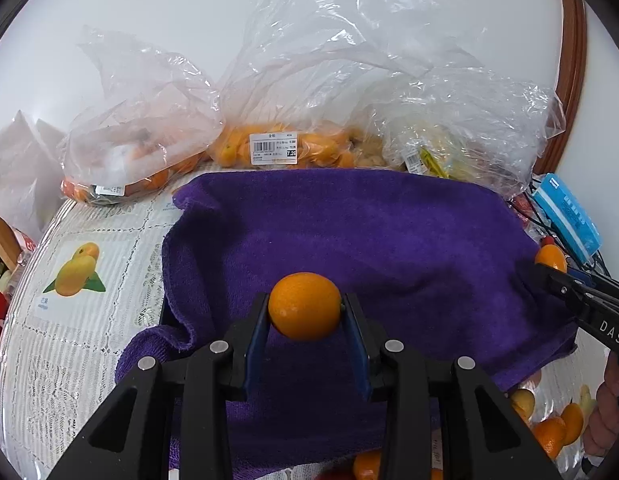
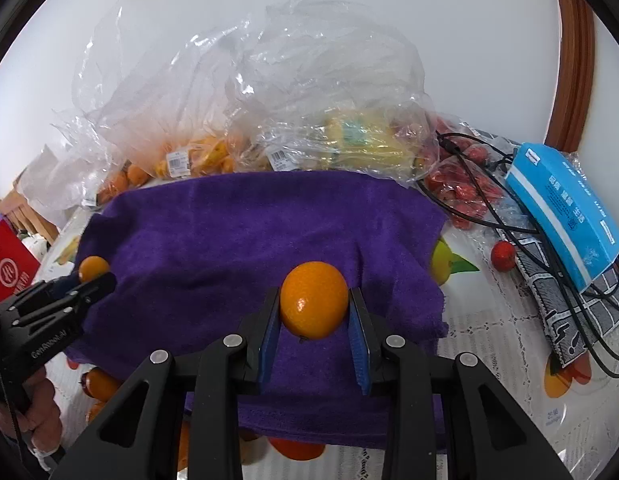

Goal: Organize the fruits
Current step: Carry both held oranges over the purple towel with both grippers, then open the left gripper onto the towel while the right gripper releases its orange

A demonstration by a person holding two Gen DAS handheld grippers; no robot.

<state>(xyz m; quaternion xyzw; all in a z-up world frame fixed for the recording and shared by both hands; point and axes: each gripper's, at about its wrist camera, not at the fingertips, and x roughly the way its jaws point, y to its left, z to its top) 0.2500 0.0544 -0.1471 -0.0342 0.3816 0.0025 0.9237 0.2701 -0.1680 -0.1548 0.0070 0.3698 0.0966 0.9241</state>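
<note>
**While both grippers hold fruit, a kumquat hangs over the towel in each**

Left gripper (image 1: 305, 312) is clenched on a small orange kumquat (image 1: 304, 306) above the purple towel (image 1: 389, 240). Right gripper (image 2: 314, 312) grips a second kumquat (image 2: 314, 306) likewise. Bagged fruit (image 1: 269, 146) lies behind the towel.
</note>
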